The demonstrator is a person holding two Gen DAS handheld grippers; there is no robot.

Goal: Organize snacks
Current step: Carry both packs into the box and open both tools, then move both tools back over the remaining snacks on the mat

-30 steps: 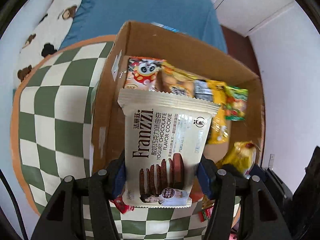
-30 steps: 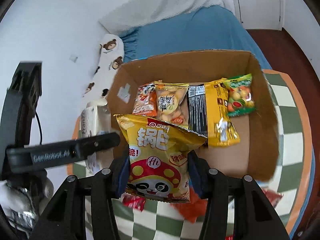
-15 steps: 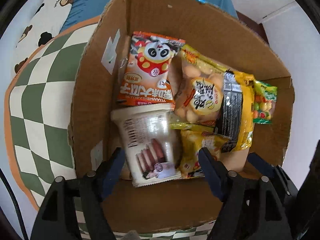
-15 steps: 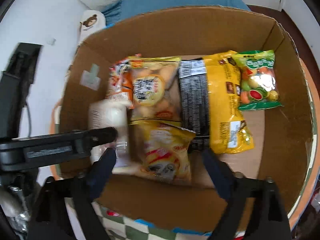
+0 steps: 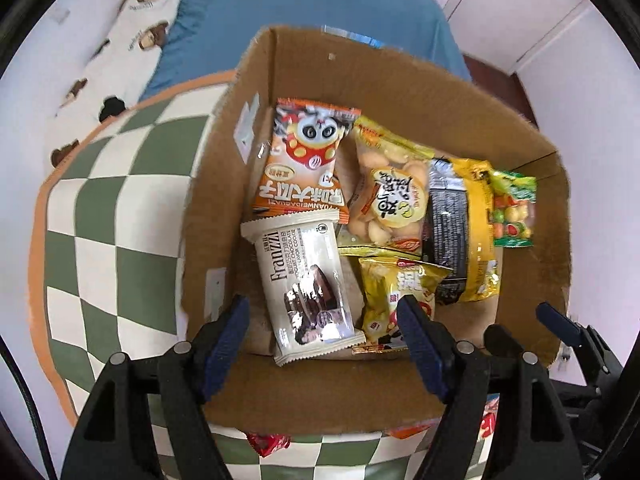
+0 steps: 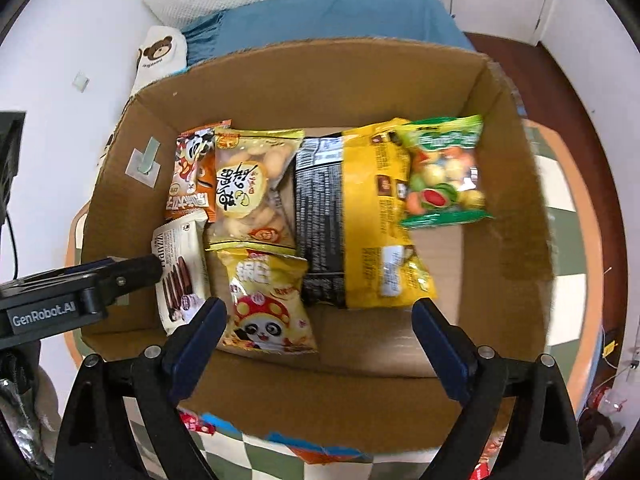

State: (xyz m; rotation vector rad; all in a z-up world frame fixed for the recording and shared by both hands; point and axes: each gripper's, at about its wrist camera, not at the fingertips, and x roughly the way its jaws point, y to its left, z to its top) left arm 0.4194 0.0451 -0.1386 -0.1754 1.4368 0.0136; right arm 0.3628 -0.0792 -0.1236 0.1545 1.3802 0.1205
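Observation:
A cardboard box holds several snack bags. The white Franzzi cookie pack lies at its near left. A yellow panda chip bag lies beside it. Behind them are an orange panda bag, a biscuit bag, a large yellow-and-black bag and a green candy bag. My left gripper is open and empty above the box's near edge. My right gripper is open and empty above the near wall.
The box stands on a green-and-white checkered cloth with an orange border. Loose red and orange packets lie on the cloth in front of the box. A blue bed and bear-print pillow are behind.
Both grippers moved over the box, opened and let go: the Franzzi pack and the yellow panda bag now lie in the box. Both grippers have since drawn back a little.

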